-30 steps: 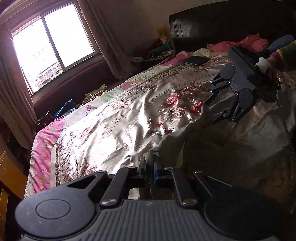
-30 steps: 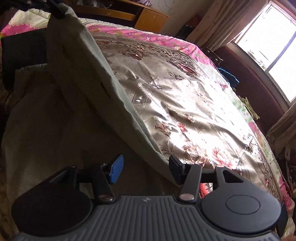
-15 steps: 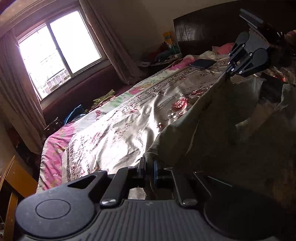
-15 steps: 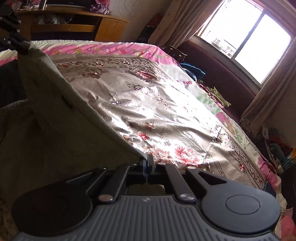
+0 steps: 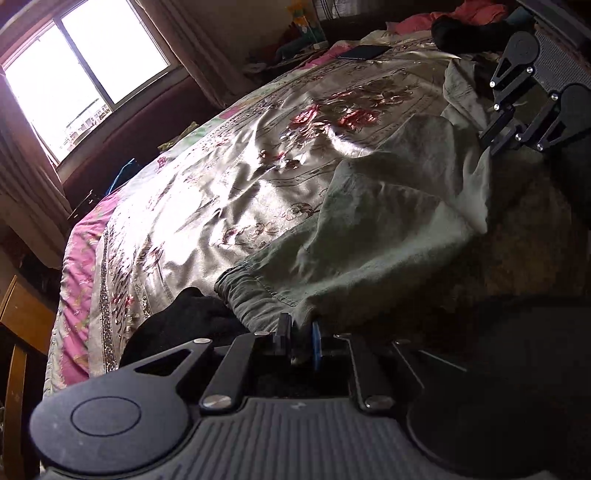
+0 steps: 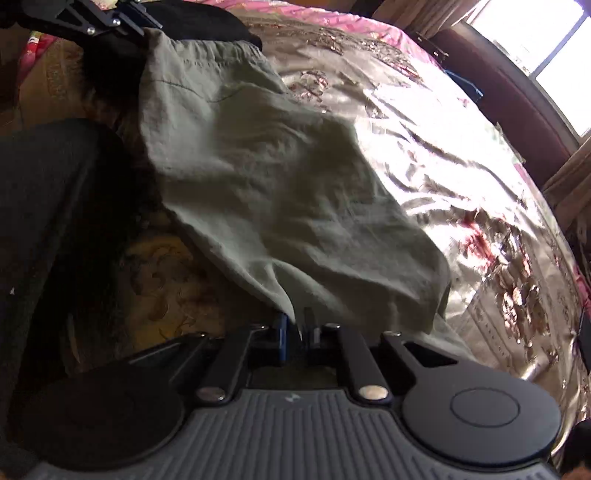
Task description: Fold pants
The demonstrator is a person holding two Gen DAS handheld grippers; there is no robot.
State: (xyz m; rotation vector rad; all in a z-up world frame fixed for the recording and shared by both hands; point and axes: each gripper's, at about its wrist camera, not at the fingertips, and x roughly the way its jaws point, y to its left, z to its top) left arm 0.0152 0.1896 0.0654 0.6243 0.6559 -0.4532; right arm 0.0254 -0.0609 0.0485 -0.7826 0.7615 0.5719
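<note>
In the left wrist view, a bright window (image 5: 85, 74) is seen at the upper left, and a shiny floral bedspread (image 5: 207, 206) fills the middle of the frame. The grey-green pants (image 5: 369, 229) are spread across the centre and right, their gathered waistband at lower centre just above the left gripper (image 5: 299, 341). A fold of the cloth is caught between its narrowly parted fingers, whose jaws are opening. A black garment (image 5: 184, 328) lies just left of the waistband.

In the right wrist view, the pants (image 6: 266, 184) run from the upper left, where the left gripper (image 6: 140, 24) meets the waistband, down to the lower centre. There a pointed edge of cloth sits between the fingers of the right gripper (image 6: 295, 334), whose jaws are opening. The bedspread (image 6: 461, 166) shines at the right.
</note>
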